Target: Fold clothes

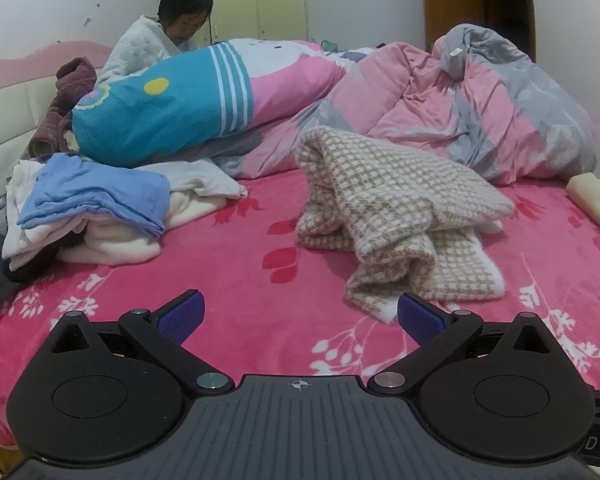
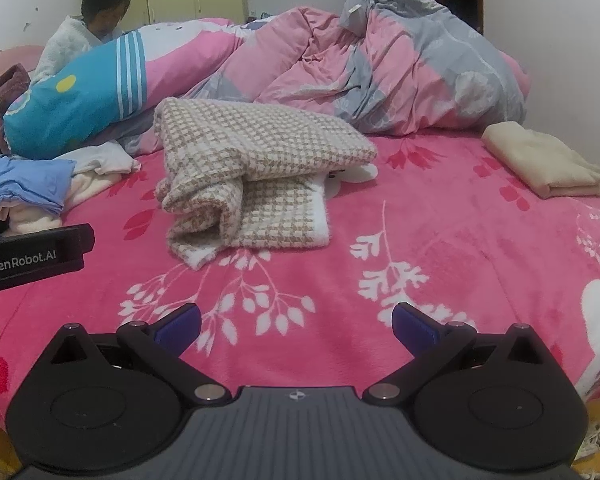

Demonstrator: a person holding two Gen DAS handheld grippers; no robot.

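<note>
On the far left I've got a loose heap of soft blue and cream garments (image 1: 96, 208), mid-bed a thick beige-and-white houndstooth knit (image 2: 252, 176) doubled over but lumpy, and far right a neat cream folded cloth (image 2: 540, 160) on the plush pink floral blanket (image 2: 420, 240). My left gripper (image 1: 298, 316) and right gripper (image 2: 296, 320) both hover near me, fingers spread, holding nothing. The knit either needs squaring or is finished, I can't tell which.

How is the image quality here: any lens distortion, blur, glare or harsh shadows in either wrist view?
Left wrist view: strong fisheye bending, dark corners; the checked garment is sharp, light soft and even, no glare, the open left tool is in focus. Right wrist view: same curvature, the bed's pink blanket bulges; folded beige cloth is slightly soft near the edge; the right tool is open.
</note>
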